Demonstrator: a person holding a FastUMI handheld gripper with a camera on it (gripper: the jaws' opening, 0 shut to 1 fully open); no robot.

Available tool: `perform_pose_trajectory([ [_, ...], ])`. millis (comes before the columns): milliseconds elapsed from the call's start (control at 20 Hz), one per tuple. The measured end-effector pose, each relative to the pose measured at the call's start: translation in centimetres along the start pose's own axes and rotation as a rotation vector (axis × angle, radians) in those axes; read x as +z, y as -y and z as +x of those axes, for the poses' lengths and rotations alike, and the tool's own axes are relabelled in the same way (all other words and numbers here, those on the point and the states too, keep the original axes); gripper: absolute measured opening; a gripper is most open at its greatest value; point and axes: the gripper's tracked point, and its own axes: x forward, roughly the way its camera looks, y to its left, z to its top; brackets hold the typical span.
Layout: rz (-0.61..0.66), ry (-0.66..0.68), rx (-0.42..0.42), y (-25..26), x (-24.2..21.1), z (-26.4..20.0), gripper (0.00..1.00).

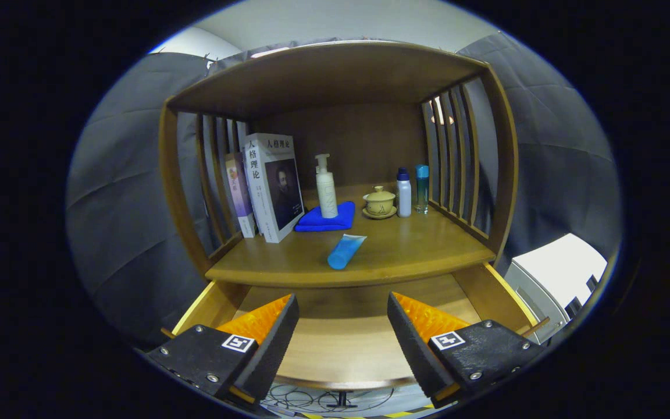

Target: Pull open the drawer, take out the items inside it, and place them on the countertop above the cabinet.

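Gaping hand-held gripper (342, 326) over smooth wooden drawer (346, 343)

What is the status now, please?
Tool open, holding nothing, above the open drawer. Blue tube lies on countertop. Nothing in the way.

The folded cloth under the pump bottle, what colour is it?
Bright blue, seen in the gripper view: the folded cloth lies under the pump bottle.
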Motion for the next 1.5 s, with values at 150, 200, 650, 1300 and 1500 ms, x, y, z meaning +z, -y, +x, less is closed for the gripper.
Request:
perform_pose_trajectory([
  [150, -0.016, 0.028, 0.027, -0.7, -1.2, -2.5, 0.94],
  [200, -0.028, 0.042, 0.034, -0.8, -1.5, -3.3, 0.94],
  [650, -0.03, -0.031, 0.006, -0.1, -8.7, -5.3, 0.94],
  [1300, 0.043, -0.056, -0.052, 0.6, -12.6, -4.3, 0.93],
  [1500, 0.019, -0.053, -0.052, 0.8, -13.2, -3.6, 0.94],
])
